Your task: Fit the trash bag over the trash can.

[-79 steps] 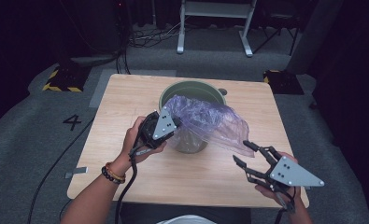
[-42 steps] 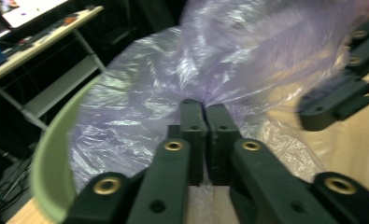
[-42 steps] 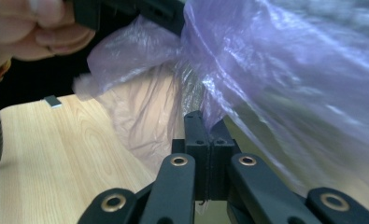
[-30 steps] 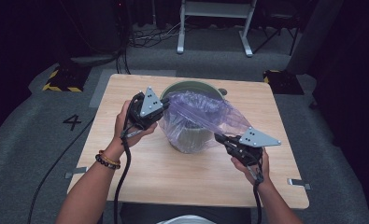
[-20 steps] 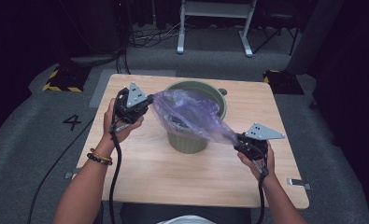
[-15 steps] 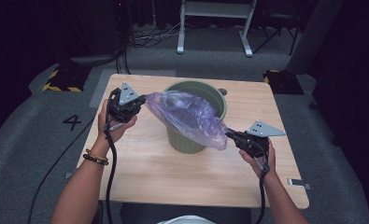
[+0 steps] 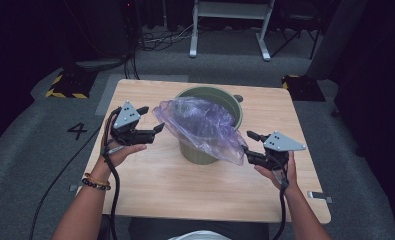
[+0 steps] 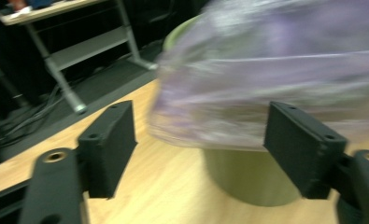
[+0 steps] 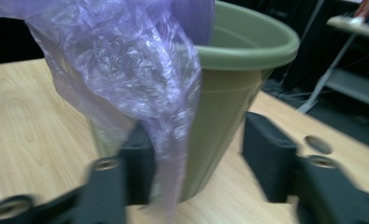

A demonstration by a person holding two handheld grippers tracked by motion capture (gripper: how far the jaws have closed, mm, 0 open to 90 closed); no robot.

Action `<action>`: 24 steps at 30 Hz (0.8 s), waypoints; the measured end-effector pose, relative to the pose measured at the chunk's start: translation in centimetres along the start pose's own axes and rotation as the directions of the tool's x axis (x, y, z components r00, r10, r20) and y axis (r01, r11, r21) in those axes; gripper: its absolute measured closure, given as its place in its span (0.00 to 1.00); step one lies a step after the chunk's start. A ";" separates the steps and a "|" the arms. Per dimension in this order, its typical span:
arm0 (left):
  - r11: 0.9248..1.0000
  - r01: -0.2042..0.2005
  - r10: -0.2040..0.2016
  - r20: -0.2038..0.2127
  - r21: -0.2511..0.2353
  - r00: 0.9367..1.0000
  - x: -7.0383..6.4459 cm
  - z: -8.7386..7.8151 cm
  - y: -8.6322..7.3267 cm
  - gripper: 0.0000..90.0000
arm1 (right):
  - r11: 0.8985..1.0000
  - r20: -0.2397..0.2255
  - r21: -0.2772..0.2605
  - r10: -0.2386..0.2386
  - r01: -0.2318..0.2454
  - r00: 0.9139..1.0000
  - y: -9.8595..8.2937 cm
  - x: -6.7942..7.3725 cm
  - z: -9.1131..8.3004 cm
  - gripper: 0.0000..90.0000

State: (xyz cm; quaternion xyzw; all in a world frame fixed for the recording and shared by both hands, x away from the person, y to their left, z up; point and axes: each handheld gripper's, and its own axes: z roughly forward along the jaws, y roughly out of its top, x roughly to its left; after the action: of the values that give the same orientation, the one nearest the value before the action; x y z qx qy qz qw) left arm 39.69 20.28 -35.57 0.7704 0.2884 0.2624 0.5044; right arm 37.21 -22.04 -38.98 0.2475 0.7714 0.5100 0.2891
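Observation:
A green bucket [image 7: 233, 106] stands upright in the middle of the wooden table [image 7: 150, 200]. A crumpled purple plastic bag [image 7: 200, 125] lies draped over its near rim and hangs down its front. My left gripper [image 7: 153, 119] is open just left of the bag's edge; in the left gripper view, my left gripper [image 8: 201, 116] has the bag [image 8: 275, 60] ahead of its jaws, not between them. My right gripper [image 7: 248, 146] is open at the bag's lower right corner. In the right gripper view, the bag [image 9: 126, 70] hangs beside one jaw of my right gripper [image 9: 198, 149], in front of the bucket [image 9: 252, 46].
A small round hole [image 7: 238, 98] sits in the tabletop behind the bucket. Beyond the table's far edge stands a white metal frame [image 7: 230, 20], with cables on the floor. Yellow-black blocks [image 7: 65, 85] lie at the far-left corner. Bare tabletop stretches in front of the bucket.
Both grippers held the bag stretched between them over the bucket; now both have opened and let go. The left one has dropped lower and the bag has settled on the rim.

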 end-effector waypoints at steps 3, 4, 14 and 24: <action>1.000 0.001 -0.001 0.010 0.015 1.000 -1.0 0.2 -0.5 0.22 | 0.995 0.028 -0.039 -0.090 0.091 0.996 0.2 1.0 -0.7 0.33; 1.000 0.000 -0.001 0.020 0.020 1.000 -1.2 0.4 -0.7 0.24 | 0.991 0.029 -0.060 -0.122 0.123 0.992 0.3 1.4 -1.1 0.32; 0.996 0.012 -0.012 0.001 0.093 1.000 -2.2 3.2 -0.9 0.44 | 0.889 0.147 -0.229 -0.371 0.396 0.917 2.6 5.0 -3.0 0.39; 0.990 -0.052 0.051 0.008 0.132 0.999 -2.0 4.2 -0.8 0.90 | 0.885 0.087 -0.317 -0.330 0.340 0.940 4.9 4.3 -2.5 0.99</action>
State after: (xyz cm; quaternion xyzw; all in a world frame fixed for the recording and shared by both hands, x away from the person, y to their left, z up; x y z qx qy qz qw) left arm 41.04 16.53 -38.01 0.8101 0.2839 0.2538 0.4458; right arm 32.82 -18.95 -34.49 0.0670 0.7024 0.5696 0.4215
